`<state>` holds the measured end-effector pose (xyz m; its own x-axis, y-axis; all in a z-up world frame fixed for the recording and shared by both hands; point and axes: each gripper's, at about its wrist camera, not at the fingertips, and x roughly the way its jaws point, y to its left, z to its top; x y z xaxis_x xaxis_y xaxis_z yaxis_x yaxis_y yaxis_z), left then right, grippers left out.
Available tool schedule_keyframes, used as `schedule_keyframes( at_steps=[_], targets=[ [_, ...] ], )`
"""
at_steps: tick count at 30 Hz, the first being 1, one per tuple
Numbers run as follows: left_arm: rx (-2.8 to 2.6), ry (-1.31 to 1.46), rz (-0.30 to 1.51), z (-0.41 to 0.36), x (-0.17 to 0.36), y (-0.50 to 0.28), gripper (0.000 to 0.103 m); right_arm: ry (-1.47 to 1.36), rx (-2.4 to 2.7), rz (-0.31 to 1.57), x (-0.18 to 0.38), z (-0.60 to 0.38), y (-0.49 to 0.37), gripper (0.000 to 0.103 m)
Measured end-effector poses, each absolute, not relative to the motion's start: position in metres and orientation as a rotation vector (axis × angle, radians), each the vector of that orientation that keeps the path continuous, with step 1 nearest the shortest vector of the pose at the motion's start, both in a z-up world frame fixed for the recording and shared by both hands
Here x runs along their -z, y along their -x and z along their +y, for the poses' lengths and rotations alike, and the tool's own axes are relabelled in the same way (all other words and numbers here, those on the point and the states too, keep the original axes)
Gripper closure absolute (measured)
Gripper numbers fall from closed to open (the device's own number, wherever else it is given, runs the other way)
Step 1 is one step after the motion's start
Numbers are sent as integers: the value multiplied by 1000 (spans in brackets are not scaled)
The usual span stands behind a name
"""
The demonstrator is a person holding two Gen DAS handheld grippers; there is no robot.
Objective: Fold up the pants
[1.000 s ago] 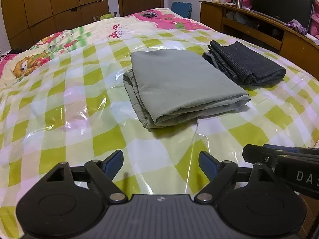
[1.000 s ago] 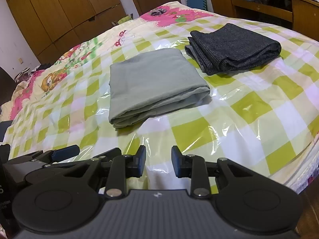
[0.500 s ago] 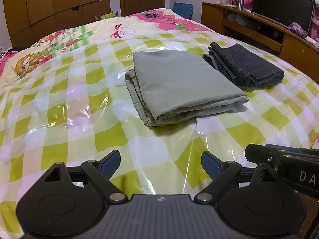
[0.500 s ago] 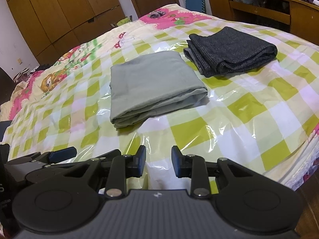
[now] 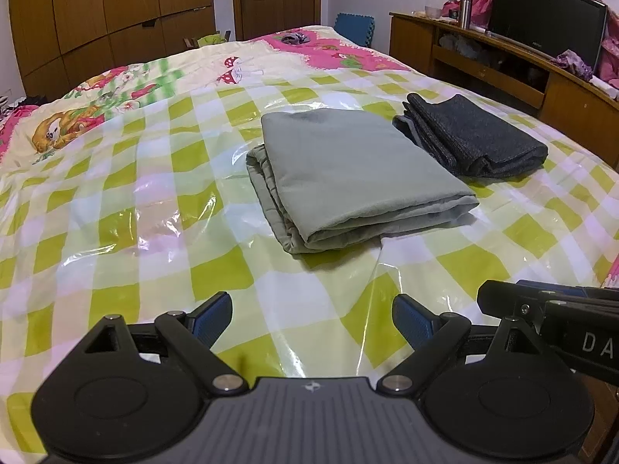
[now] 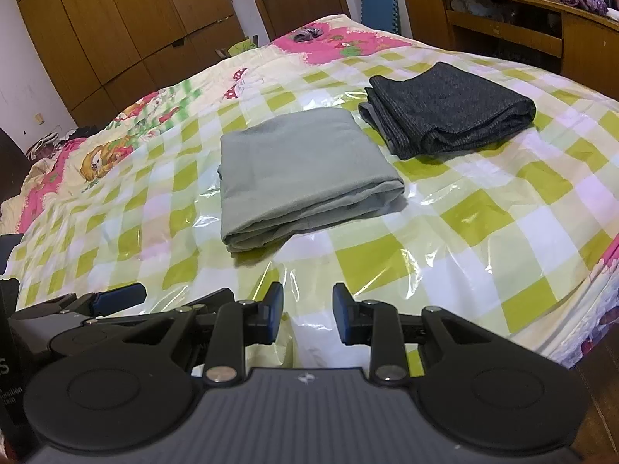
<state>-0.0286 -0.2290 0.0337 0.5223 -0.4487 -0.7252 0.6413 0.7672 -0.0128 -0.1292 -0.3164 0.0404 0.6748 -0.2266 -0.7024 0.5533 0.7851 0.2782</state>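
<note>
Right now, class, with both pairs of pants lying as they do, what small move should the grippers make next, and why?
Probably draw both back from the bed. The green pants and the dark pants both lie folded, side by side, and the left gripper and right gripper hold nothing, so folding looks finished.

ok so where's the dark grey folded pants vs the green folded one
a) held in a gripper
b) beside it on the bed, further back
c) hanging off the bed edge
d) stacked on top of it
b: the dark grey pants lie folded on the bed beside the green pants, further back, not stacked or held.

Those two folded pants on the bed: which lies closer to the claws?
The light green pair; the dark grey pair lies farther back, to its right.
</note>
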Motion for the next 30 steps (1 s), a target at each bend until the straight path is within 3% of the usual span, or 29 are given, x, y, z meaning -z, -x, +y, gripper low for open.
schedule_keyframes(
  at_steps=[30],
  targets=[
    [638,-254,780,-219,-42,33,2,-469,458,710,-50,-308,129,74]
  ],
)
